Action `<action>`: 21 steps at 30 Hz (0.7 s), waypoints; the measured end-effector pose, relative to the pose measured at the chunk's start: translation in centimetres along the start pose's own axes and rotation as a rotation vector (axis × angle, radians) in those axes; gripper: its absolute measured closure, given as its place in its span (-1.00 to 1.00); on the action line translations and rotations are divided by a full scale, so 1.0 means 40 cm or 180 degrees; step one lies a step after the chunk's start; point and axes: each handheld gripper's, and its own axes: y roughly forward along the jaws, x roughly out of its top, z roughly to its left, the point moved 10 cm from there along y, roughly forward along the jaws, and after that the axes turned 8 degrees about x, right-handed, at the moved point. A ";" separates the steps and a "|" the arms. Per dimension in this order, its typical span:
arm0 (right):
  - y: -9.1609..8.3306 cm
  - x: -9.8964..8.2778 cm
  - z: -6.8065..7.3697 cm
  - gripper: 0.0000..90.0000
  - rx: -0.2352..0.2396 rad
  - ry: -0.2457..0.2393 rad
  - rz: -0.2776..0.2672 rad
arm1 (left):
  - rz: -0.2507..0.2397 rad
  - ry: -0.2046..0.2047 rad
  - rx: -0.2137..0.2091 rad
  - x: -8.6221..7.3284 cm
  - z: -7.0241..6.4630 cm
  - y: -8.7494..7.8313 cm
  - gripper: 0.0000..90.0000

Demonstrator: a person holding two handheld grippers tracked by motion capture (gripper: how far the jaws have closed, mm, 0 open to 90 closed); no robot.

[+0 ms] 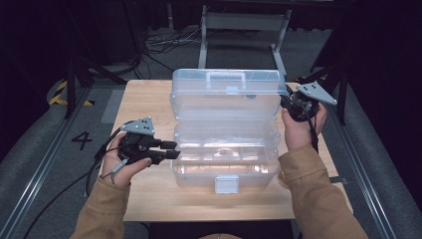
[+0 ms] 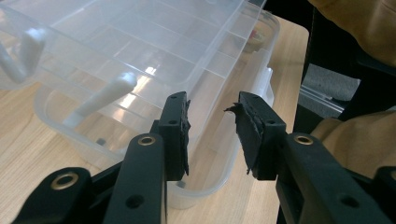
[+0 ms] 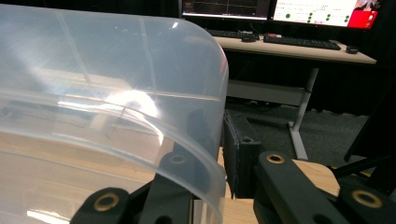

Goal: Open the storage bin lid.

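A clear plastic compartment box (image 1: 224, 172) stands open in the middle of the wooden table (image 1: 144, 104). Its lid (image 1: 224, 94) is raised and its inner tray (image 1: 224, 133) is lifted above the base. My right gripper (image 1: 291, 105) is at the lid's right edge. In the right gripper view the lid (image 3: 93, 70) runs between the jaws, and the gripper (image 3: 217, 144) is shut on its rim. My left gripper (image 1: 171, 150) hovers open at the box's left side. In the left gripper view its jaws (image 2: 212, 135) frame the base's corner (image 2: 205, 186) without touching it.
A grey latch (image 1: 226, 184) hangs on the box's front wall and a handle (image 1: 226, 75) sits on the lid. A metal desk frame (image 1: 244, 30) stands beyond the table. A desk with a keyboard (image 3: 299, 43) and monitors lies farther off. Bare table shows left of the box.
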 end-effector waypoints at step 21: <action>0.047 0.009 -0.021 0.80 0.0103 0.0135 0.0139 | 0.0119 0.0089 -0.0123 -0.015 -0.030 0.024 0.40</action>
